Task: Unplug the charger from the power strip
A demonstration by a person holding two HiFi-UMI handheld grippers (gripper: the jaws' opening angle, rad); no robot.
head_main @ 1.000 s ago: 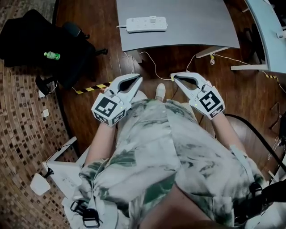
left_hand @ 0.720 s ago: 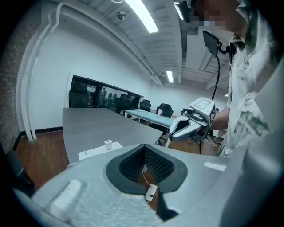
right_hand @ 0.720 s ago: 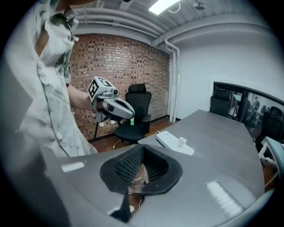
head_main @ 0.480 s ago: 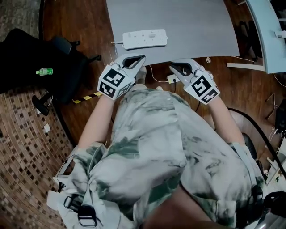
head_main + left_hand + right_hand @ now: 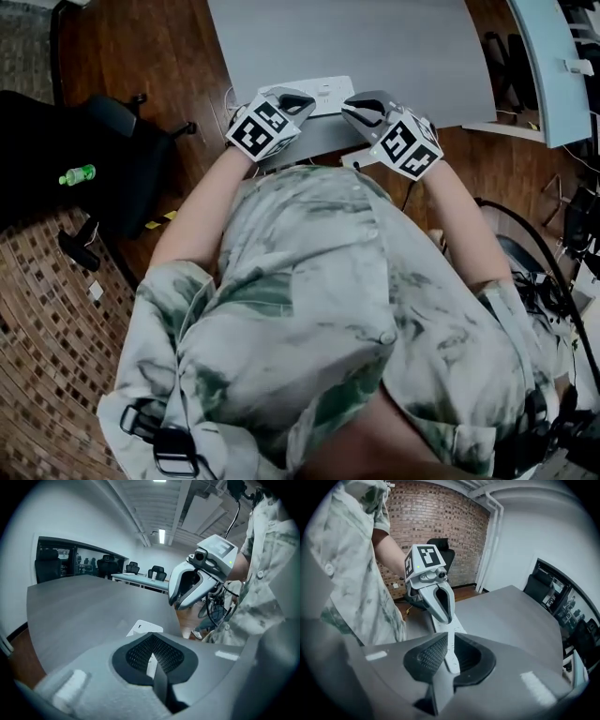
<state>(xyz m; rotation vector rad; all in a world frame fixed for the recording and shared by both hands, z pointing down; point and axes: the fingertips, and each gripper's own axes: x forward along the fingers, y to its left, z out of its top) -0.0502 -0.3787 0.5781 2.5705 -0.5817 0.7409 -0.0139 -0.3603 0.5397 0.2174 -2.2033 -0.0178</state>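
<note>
The white power strip [image 5: 325, 92] lies near the front edge of the grey table [image 5: 375, 47], half hidden between my two grippers. I cannot make out a charger on it. My left gripper [image 5: 306, 97] hangs over the strip's left part with its tips together and nothing in them. In the left gripper view, the strip's end [image 5: 146, 627] shows just beyond the left gripper [image 5: 151, 637]. My right gripper [image 5: 349, 105] is over the strip's right part. Its jaws have just been opening; the right gripper [image 5: 449, 638] shows a narrow gap, empty, with the strip [image 5: 446, 628] beyond it.
A black office chair [image 5: 103, 150] with a green bottle [image 5: 77, 174] on it stands on the floor at the left. A second pale table [image 5: 548, 66] sits at the right, with black cables [image 5: 553, 281] on the wooden floor below it.
Both grippers have moved forward from above the floor to the table's front edge, over the power strip. The right jaws have parted slightly.
</note>
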